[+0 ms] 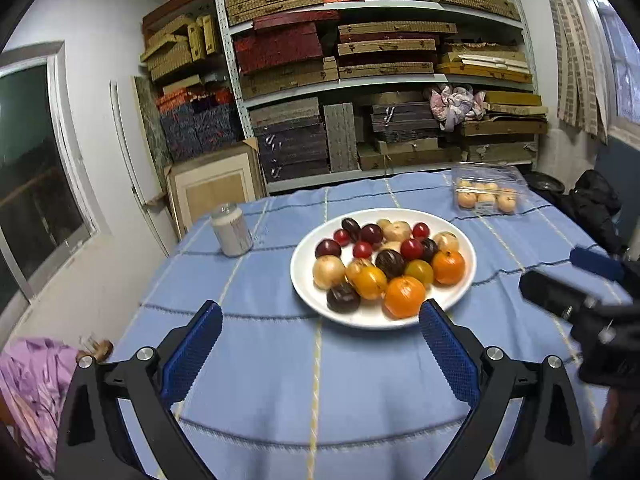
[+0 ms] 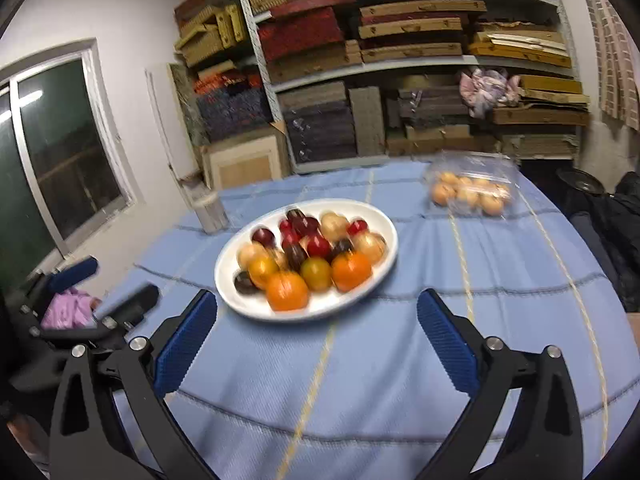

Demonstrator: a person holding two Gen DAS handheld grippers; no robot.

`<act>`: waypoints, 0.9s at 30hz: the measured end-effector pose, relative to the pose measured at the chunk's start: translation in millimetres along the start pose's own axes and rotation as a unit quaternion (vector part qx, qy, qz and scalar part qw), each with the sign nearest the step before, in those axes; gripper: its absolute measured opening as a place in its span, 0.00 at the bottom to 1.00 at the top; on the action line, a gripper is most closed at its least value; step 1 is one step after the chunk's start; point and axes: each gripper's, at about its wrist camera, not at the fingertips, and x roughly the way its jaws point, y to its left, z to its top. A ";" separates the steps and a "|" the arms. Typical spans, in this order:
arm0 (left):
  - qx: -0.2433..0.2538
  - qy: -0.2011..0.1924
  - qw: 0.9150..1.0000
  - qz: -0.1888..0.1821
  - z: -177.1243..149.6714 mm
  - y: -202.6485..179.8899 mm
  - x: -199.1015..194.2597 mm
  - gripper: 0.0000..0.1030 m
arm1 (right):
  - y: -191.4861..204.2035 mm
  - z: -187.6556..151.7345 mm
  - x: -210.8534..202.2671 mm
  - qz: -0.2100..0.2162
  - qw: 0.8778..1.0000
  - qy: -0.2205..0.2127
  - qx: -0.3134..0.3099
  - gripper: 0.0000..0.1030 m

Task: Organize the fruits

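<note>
A white plate (image 1: 464, 248) holds several mixed fruits: oranges (image 1: 404, 296), yellow, red, dark purple and pale ones. It also shows in the right wrist view (image 2: 390, 236). A clear plastic box (image 1: 486, 188) with pale orange fruits sits at the far right of the table, seen in the right wrist view too (image 2: 468, 188). My left gripper (image 1: 320, 318) is open and empty, just short of the plate's near rim. My right gripper (image 2: 316, 308) is open and empty, also near the plate's front edge. The right gripper shows at the right edge of the left wrist view (image 1: 580, 280).
A blue checked tablecloth (image 1: 280, 380) covers the table. A white jar (image 1: 232, 230) stands at the far left of the table. Shelves of stacked boxes (image 1: 360, 80) stand behind. A purple cloth (image 1: 32, 380) lies off the table's left side.
</note>
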 end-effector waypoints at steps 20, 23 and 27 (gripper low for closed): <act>-0.037 0.024 0.999 -0.024 -29.1 -6.7 -2.4 0.96 | -7.8 -56.4 3.4 -0.033 0.998 0.047 -0.011 0.96; -0.036 0.036 0.998 -0.037 -31.0 -10.3 4.8 0.96 | -8.1 -56.5 5.2 -0.023 0.998 0.051 -0.007 0.96; -0.035 0.043 0.998 -0.042 -34.0 -13.1 9.4 0.96 | -2.4 -58.0 6.4 -0.026 0.998 0.052 -0.020 0.96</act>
